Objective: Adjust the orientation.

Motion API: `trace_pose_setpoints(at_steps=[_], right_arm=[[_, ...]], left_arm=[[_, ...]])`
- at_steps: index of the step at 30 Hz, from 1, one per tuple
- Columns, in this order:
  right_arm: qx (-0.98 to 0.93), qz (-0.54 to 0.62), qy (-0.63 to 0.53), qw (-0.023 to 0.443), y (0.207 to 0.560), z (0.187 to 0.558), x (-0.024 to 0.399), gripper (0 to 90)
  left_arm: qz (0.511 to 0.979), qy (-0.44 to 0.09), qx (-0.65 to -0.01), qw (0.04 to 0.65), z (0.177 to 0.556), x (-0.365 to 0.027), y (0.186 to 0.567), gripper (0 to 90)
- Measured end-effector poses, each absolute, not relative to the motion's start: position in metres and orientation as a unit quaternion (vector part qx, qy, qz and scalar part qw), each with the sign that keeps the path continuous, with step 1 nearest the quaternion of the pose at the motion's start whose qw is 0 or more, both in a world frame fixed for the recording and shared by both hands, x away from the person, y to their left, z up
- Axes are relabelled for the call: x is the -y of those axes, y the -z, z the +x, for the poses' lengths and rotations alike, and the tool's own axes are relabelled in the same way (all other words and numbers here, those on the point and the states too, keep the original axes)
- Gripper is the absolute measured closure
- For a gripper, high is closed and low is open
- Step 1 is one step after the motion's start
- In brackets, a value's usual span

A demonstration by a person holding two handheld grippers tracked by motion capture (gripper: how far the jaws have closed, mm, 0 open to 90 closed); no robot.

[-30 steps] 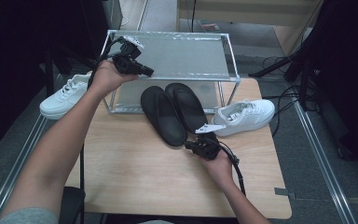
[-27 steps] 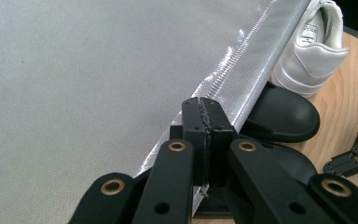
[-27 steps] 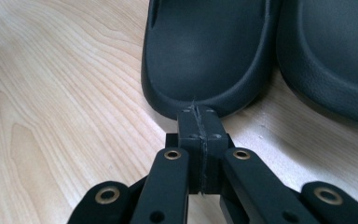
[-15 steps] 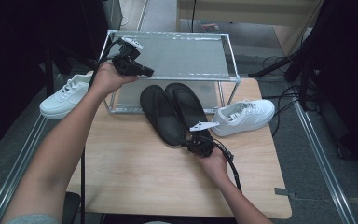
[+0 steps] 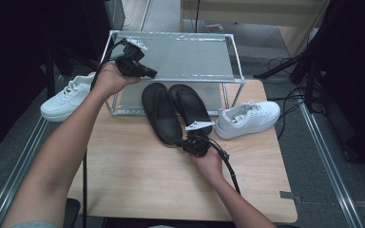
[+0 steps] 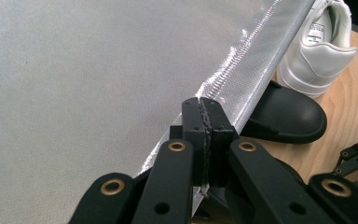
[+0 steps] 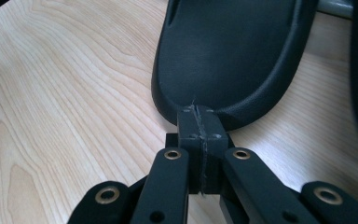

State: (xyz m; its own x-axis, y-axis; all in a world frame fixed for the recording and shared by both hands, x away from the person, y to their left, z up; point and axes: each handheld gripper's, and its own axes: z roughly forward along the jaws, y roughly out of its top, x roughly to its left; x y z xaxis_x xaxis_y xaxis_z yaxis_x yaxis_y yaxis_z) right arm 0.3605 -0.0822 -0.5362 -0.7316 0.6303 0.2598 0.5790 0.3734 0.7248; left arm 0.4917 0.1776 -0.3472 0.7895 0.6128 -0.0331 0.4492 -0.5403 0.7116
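Two black slippers (image 5: 160, 111) (image 5: 190, 106) lie side by side on the wooden table, toes under a metal rack. My right gripper (image 5: 182, 144) is shut and empty, with its tips right at the heel rim of the left slipper (image 7: 233, 56). In the right gripper view its jaws (image 7: 199, 114) are pressed together against that rim. My left gripper (image 5: 153, 74) is held up at the rack's front left corner, also shut with nothing in it. Its closed tips (image 6: 206, 109) hover over the front edge of the mesh shelf (image 6: 98, 79).
The rack (image 5: 180, 57) with a grey mesh top stands at the table's back. One white sneaker (image 5: 248, 118) lies on the table right of the slippers. Another white sneaker (image 5: 66, 97) sits off the table's left side. Bare wood (image 5: 138, 180) stretches in front.
My right gripper has slid left across the table to the heel of the left slipper. The left gripper has stayed by the rack.
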Motion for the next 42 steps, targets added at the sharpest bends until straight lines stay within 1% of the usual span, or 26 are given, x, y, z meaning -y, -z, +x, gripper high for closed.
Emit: trace_pose_setpoints(at_steps=[12, 16, 25, 36, 40, 42], right_arm=[[-0.824, 0.368, -0.430, 0.035, 0.533, 0.374, 0.058, 90.0], [-0.820, 0.370, -0.435, 0.048, 0.529, 0.379, 0.051, 90.0], [-0.815, 0.375, -0.438, 0.060, 0.523, 0.390, 0.033, 90.0], [-0.815, 0.381, -0.430, 0.081, 0.523, 0.409, 0.015, 90.0], [-0.811, 0.388, -0.430, 0.081, 0.523, 0.416, 0.008, 90.0], [-0.812, 0.387, -0.429, 0.085, 0.523, 0.419, 0.004, 90.0]], left_arm=[[0.869, -0.104, -0.306, 0.375, 0.493, -0.179, 0.349, 89.9], [0.867, -0.103, -0.305, 0.380, 0.493, -0.181, 0.350, 89.9], [0.865, -0.103, -0.310, 0.381, 0.493, -0.181, 0.350, 89.9], [0.861, -0.100, -0.318, 0.384, 0.493, -0.181, 0.351, 90.0], [0.862, -0.100, -0.318, 0.383, 0.493, -0.181, 0.351, 90.0], [0.860, -0.106, -0.318, 0.385, 0.491, -0.181, 0.352, 90.0]])
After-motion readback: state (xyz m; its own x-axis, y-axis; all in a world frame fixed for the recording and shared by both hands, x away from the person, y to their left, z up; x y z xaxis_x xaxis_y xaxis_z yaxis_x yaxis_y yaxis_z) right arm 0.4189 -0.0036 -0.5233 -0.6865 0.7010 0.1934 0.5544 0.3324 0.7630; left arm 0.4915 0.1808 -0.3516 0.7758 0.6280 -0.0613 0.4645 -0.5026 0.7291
